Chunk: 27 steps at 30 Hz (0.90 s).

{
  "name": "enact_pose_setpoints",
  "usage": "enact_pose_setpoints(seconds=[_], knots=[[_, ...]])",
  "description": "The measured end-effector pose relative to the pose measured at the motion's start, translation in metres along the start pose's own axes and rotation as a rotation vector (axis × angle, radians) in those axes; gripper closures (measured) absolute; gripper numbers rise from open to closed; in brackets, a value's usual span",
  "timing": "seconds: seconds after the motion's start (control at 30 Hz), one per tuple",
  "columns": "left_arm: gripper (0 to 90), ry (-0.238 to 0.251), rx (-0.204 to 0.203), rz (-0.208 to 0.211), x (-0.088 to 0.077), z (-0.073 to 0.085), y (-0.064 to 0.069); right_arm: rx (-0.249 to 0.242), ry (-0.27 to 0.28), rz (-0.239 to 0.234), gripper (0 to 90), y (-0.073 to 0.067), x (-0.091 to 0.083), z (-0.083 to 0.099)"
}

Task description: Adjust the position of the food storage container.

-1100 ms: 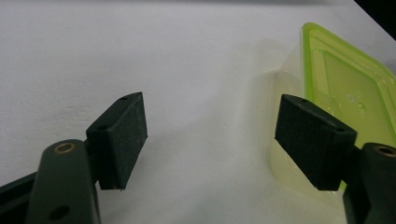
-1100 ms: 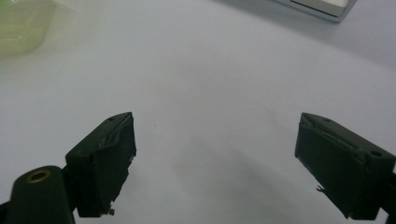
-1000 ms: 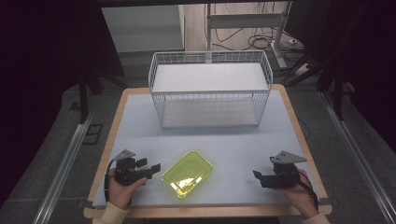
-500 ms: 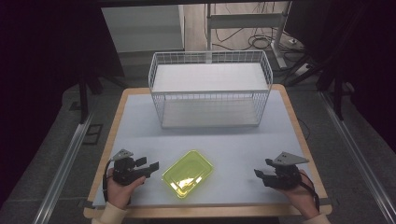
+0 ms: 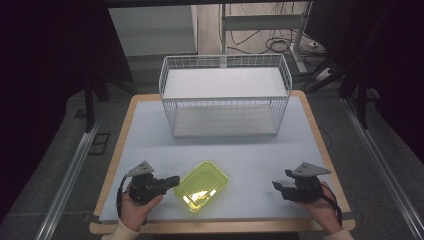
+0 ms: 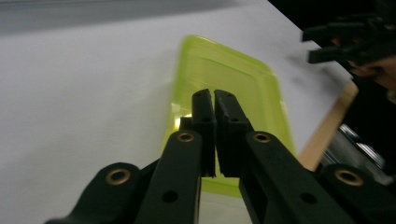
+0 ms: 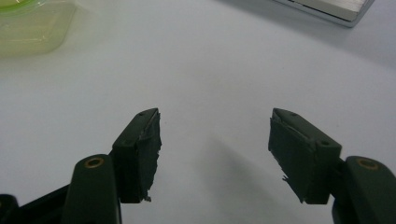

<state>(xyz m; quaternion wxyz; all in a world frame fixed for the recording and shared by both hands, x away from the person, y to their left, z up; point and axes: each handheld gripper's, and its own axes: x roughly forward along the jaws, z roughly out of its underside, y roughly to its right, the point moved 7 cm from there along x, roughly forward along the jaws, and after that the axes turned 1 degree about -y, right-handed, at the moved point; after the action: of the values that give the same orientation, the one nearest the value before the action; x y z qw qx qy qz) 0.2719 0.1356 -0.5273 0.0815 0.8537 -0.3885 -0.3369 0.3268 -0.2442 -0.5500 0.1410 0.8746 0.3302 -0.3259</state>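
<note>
While the left claw [image 5: 172, 181] sits at the near left of the white-topped, wood-edged counter [image 5: 250, 150], its 2 black jaws have just been closing and now stand pressed together with only a hairline gap; in the left gripper view [image 6: 209, 105] nothing shows between them. Their tips point right, at the near left edge of the translucent yellow-green rectangular plastic tray [image 5: 201, 185], just beside it or above its rim; contact cannot be told. Tray lies flat on the counter, near middle, turned at a slant, between the 2 claws. Same tray in the left gripper view [image 6: 243, 79], beyond the jaw tips.

Right claw [image 5: 276, 185] at the near right, held in a hand, well apart from the tray. Jaws wide apart in the right gripper view [image 7: 215, 126], bare counter between them, holding nothing.

White wire basket [image 5: 225, 95], rectangular, stands at the far middle of the counter.
</note>
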Motion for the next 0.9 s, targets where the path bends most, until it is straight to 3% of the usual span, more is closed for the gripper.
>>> enact_pose_setpoints(seconds=[0.4, 0.6, 0.67, 0.9], knots=[[89.7, -0.087, 0.059, 0.127, 0.02, 0.006, 0.045, 0.002, -0.005, 0.0, 33.6, -0.001, 0.0, 0.0], [89.7, -0.137, 0.085, 0.136, 0.027, 0.013, 0.058, 0.012, -0.006, 0.004, 33.1, 0.001, 0.0, 0.001], [89.7, -0.162, 0.11, 0.152, 0.031, 0.017, 0.068, 0.013, -0.005, 0.003, 32.9, 0.001, -0.001, 0.001], [89.8, -0.228, 0.166, 0.157, 0.037, 0.027, 0.082, 0.007, -0.007, -0.001, 32.0, 0.0, -0.001, 0.0]])
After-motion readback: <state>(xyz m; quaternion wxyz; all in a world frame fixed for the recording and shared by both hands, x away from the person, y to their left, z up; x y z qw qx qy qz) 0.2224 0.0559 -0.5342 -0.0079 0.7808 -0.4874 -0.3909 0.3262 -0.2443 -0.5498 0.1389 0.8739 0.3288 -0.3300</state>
